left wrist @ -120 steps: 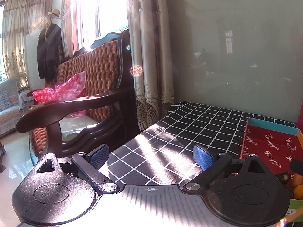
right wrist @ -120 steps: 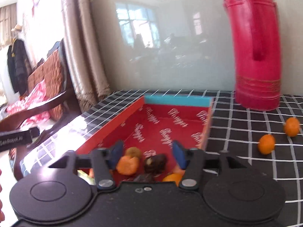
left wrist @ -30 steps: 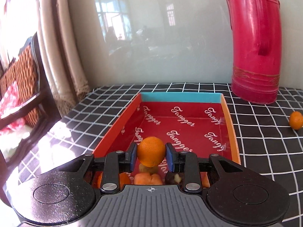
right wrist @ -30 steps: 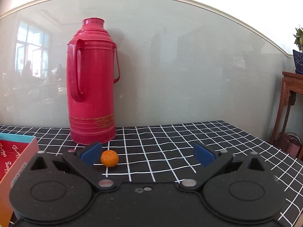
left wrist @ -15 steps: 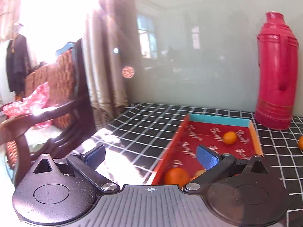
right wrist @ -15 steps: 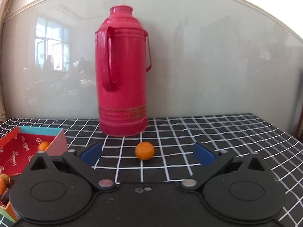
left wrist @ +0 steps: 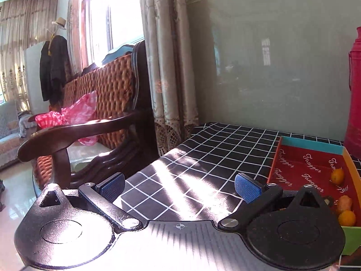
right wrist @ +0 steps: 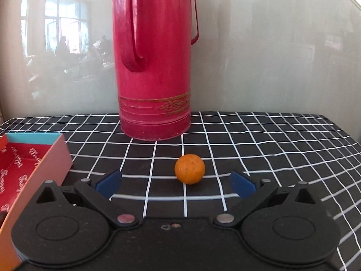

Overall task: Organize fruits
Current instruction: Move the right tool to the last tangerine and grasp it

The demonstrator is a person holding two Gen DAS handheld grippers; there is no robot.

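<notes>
My left gripper (left wrist: 179, 186) stands wide open and empty over the black white-gridded tablecloth (left wrist: 216, 149); its jaws have just been opening. The red cardboard box with a teal end wall (left wrist: 312, 145) holds several small orange fruits (left wrist: 337, 176). My right gripper (right wrist: 174, 184) gapes empty too, with a small round orange mandarin (right wrist: 189, 169) just ahead between its fingers, untouched, near the tall red metal thermos (right wrist: 155, 67)
</notes>
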